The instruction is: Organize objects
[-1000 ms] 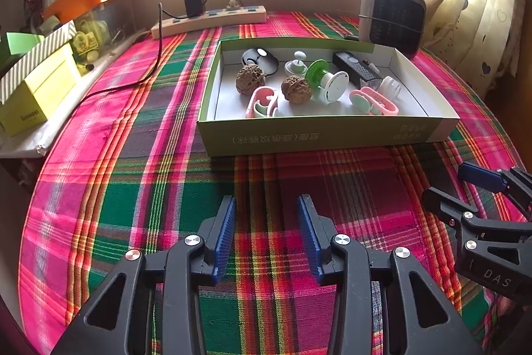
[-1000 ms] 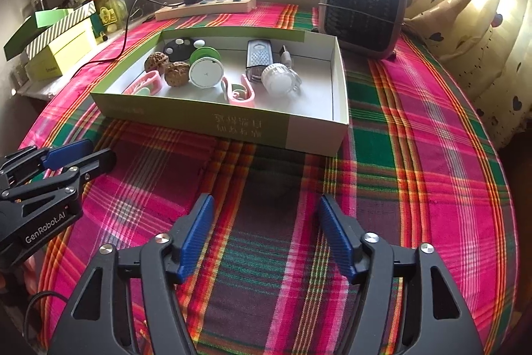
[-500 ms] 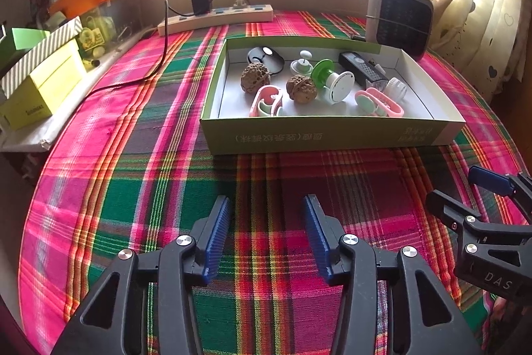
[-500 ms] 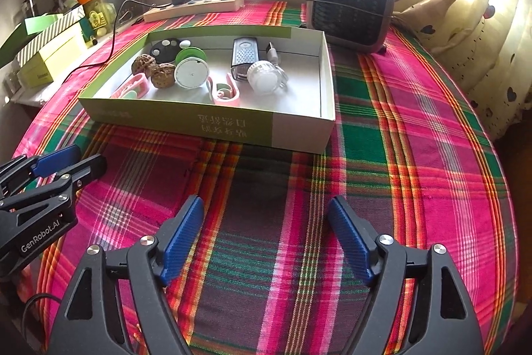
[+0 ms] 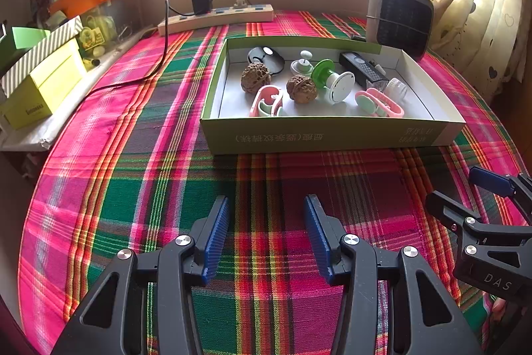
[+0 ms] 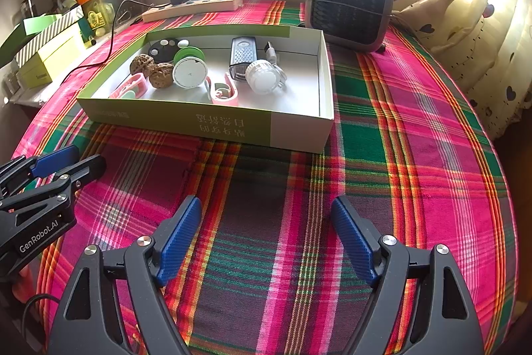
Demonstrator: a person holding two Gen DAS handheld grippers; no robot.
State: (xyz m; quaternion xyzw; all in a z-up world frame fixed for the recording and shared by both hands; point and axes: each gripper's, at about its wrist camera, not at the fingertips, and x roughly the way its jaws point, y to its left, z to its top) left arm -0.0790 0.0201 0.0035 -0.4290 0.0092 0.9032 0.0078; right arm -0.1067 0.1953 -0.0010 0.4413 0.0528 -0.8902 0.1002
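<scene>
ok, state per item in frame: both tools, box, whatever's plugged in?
left tool: open, nothing between the pads, over the cloth
right tool: open wide, nothing between the pads
green box: lidless, small items lying inside
two walnuts: in the box, apart from each other
power strip: black charger plugged in
heater: upright behind the box; on or off, cannot tell

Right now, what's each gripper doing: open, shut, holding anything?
Left gripper: open, empty, above the plaid tablecloth.
Right gripper: open wide, empty.
</scene>
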